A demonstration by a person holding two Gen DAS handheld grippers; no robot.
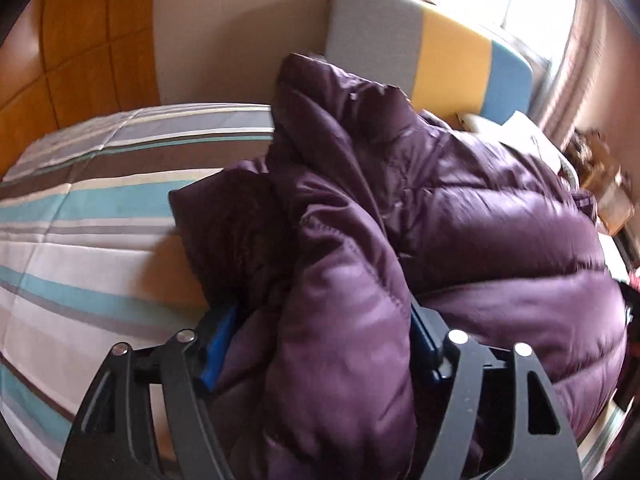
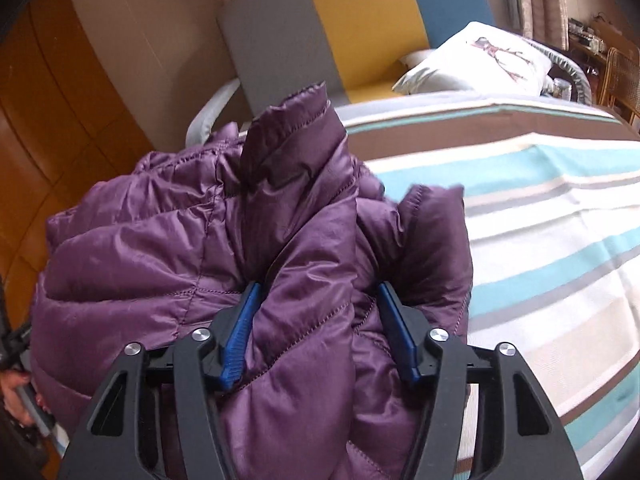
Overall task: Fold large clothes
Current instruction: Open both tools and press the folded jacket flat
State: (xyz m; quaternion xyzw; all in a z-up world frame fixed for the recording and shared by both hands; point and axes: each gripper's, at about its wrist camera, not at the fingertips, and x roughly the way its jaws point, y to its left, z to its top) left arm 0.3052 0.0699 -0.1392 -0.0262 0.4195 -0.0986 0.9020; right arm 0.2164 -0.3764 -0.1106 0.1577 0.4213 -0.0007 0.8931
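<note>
A bulky purple quilted down jacket (image 1: 460, 220) is bunched up over the striped bed cover (image 1: 80, 240). My left gripper (image 1: 320, 344) is shut on a thick fold of the jacket, which fills the gap between the blue pads (image 1: 218, 356). In the right wrist view my right gripper (image 2: 320, 332) is shut on another thick fold of the same jacket (image 2: 160, 240), with its blue pads (image 2: 240, 336) pressed into the fabric. The jacket's collar stands up just beyond the right fingers. The striped bed cover (image 2: 540, 260) lies to the right of it.
A grey, yellow and blue headboard (image 2: 340, 32) stands at the far end of the bed, with a white pillow (image 2: 480, 60) against it. A wooden wardrobe (image 1: 80, 40) is on the left. A window with curtains (image 1: 540, 8) and wicker furniture (image 2: 620, 76) are at the far right.
</note>
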